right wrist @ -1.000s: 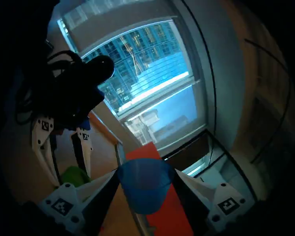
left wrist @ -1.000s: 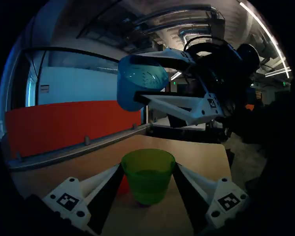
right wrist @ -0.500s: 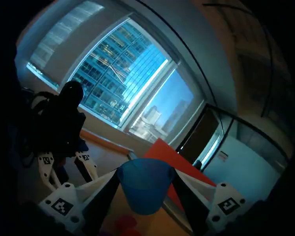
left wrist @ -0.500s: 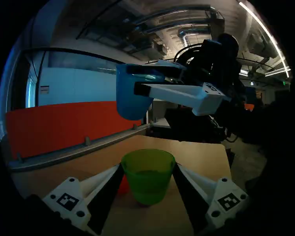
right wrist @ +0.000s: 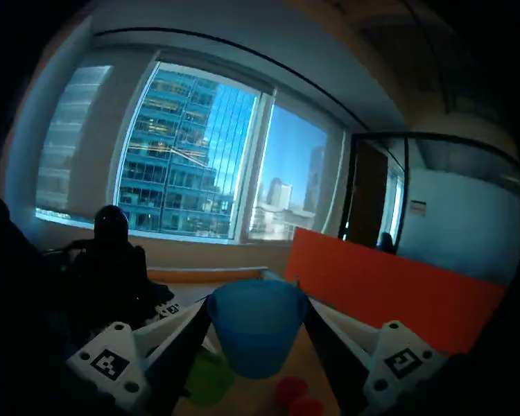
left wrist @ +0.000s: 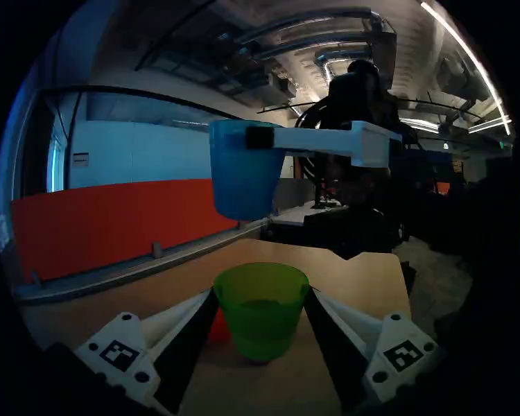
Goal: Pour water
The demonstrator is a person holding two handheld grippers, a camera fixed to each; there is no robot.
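Left tool [left wrist: 260,299]: closed around green cup [left wrist: 261,322], which stands on the table [left wrist: 357,274], short of its far edge.
Right tool [right wrist: 256,308]: clamping blue cup [right wrist: 256,340], upright, aloft above green cup.
Status: water seemingly in green cup; pour likely complete; set-down remaining.

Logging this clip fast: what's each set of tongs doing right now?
Left tongs: closed on the green cup.
Right tongs: closed on the blue cup.

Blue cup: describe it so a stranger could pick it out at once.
Start at the wooden table before the orange wall panel. Above it, the right gripper holds the blue cup upright in mid-air. The green cup sits lower, at table level.
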